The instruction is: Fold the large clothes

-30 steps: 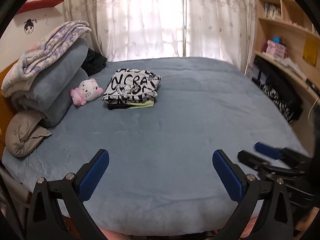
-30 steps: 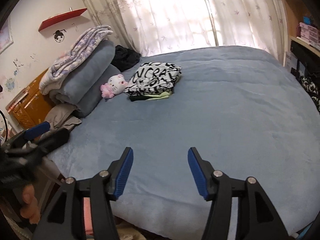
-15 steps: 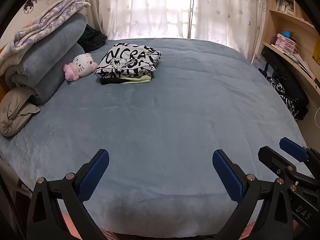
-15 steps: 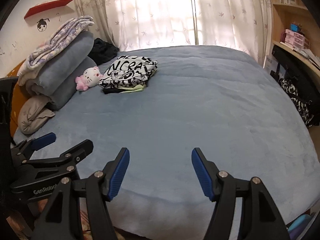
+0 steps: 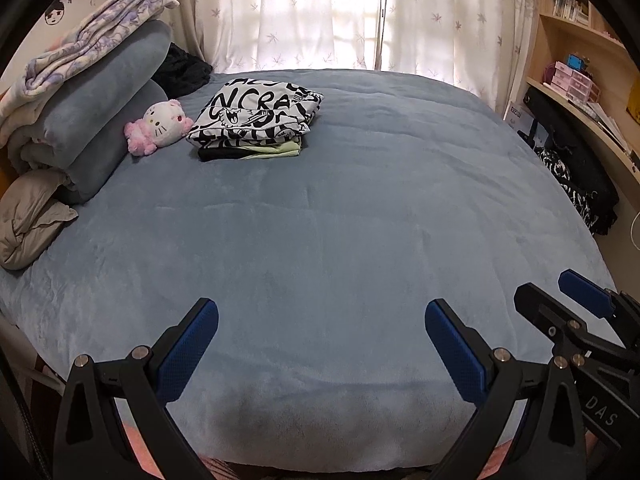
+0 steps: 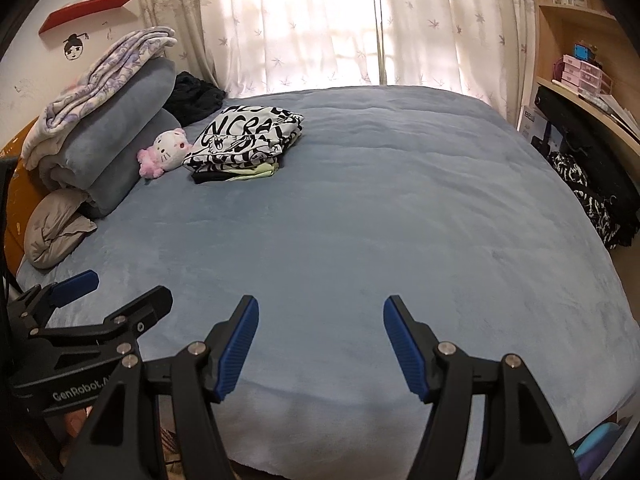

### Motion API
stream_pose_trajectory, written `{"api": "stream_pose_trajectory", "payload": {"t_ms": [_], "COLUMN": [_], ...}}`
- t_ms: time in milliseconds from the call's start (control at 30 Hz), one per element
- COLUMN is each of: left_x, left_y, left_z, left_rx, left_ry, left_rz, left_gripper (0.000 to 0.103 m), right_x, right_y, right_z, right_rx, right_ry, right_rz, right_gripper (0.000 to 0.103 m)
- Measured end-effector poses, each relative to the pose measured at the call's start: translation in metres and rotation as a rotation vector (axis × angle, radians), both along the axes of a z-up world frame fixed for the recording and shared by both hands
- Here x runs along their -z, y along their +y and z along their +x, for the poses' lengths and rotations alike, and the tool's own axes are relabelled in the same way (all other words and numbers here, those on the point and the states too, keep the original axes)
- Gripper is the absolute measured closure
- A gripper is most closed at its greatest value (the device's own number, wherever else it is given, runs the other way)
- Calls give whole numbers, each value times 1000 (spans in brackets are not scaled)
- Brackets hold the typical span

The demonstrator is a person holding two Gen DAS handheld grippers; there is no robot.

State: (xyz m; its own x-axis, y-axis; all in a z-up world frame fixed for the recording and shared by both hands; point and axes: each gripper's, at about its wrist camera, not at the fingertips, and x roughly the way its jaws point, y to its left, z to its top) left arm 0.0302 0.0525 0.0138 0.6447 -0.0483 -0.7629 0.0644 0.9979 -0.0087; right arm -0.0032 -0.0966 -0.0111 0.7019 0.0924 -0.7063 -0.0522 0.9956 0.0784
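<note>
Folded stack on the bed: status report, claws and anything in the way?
Left claw open, empty. Right claw open, empty. Folded stack sits far side of the bed, beside the plush toy. Nothing in between.

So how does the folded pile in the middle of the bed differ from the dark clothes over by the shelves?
The stack of folded clothes lies flat and squared on the blue bed cover, while the black-and-white patterned garment hangs crumpled off the bed's side by the wooden shelves. The stack's top piece is mostly white with black lettering; the garment looks mostly black with white marks. Both carry black-and-white print.
</note>
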Motion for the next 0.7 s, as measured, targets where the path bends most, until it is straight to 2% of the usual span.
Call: {"api": "stream_pose_trajectory", "payload": {"t_ms": [700], "left_x": [5], "left_y": [2], "left_z": [1], "left_rx": [-8], "left_ry": [18], "left_rz": [12], "left_gripper": [1], "right_x": [5], "right_y": [5], "right_z": [0], "right_rx": [6], "right_ry": [9], "right_rz": [-26], "right_gripper": [38]}}
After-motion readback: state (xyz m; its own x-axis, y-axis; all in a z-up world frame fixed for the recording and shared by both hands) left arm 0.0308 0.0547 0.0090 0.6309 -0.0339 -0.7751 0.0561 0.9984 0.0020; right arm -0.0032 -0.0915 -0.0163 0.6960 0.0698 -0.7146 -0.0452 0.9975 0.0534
